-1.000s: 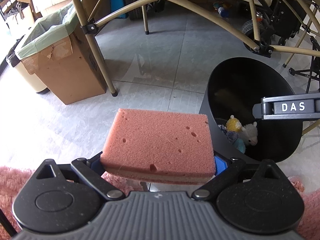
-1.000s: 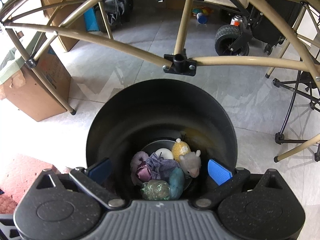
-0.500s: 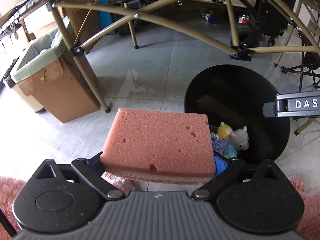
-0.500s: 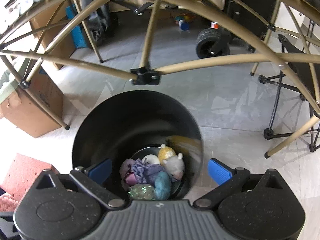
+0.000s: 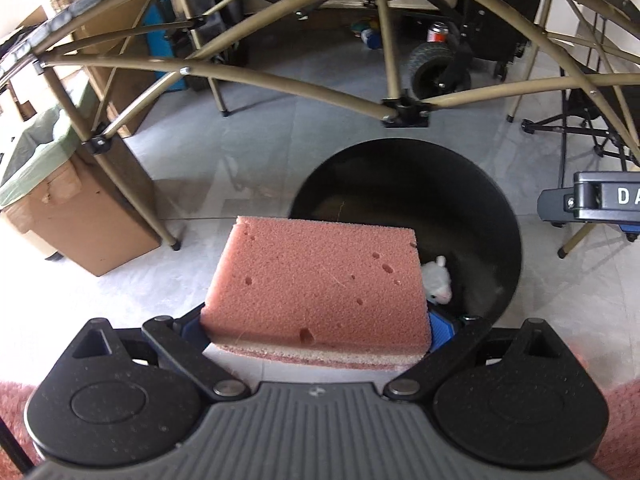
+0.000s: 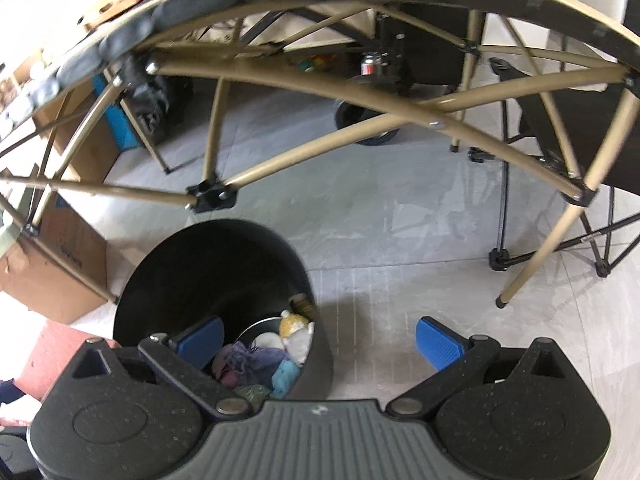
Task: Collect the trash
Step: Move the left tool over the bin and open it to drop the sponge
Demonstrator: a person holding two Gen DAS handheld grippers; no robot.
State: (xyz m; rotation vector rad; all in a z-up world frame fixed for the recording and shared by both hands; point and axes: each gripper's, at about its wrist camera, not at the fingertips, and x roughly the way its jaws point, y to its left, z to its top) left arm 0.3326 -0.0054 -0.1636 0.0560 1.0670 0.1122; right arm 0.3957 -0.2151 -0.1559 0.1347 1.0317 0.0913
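- The left gripper clamps a pink rectangular foam sponge at lower centre of its view, the sponge's far edge overlapping the rim of the round black plastic bin.
- A small white plush toy lies inside the bin, just right of the sponge.
- The right gripper is spread wide and empty, its left blue pad over the bin at lower left.
- A brown cardboard box stands on the grey tiled floor at left.

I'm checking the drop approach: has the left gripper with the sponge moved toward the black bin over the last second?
Yes. The left gripper, shut on the pink sponge, has moved toward the black bin; the sponge now overlaps its rim.
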